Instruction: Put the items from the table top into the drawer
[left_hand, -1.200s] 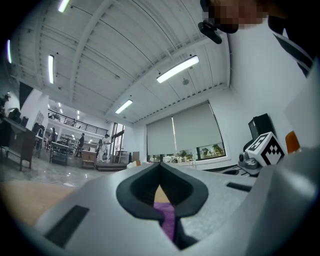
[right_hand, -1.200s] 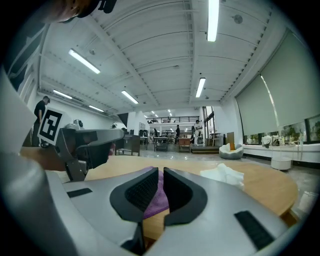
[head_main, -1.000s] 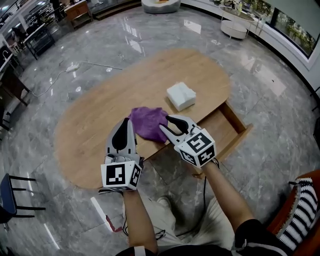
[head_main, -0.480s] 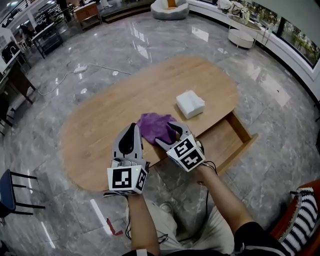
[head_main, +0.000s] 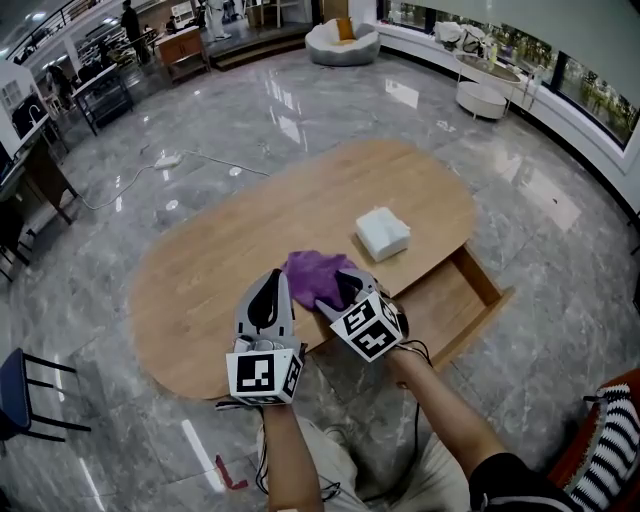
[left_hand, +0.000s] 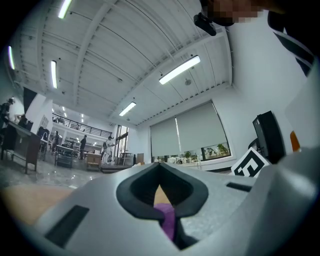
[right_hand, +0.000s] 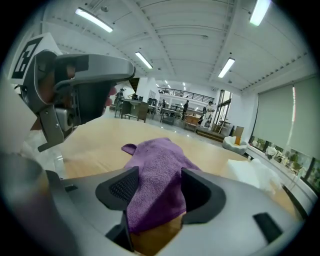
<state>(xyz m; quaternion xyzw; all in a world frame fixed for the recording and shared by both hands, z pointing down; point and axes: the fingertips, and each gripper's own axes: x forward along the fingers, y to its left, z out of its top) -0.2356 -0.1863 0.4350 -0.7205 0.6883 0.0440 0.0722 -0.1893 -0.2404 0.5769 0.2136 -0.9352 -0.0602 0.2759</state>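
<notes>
Straddling the purple cloth (right_hand: 155, 175), likely soft and light, the right tool (right_hand: 160, 192) stands half apart, gripping nothing; best pinch a bunched fold. Left tool (left_hand: 160, 167) closed, empty.

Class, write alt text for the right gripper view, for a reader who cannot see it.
The right gripper holds its jaws apart around the near end of a crumpled purple cloth lying on a wooden table. A white item sits further back at right, and the left gripper looms at upper left.
</notes>
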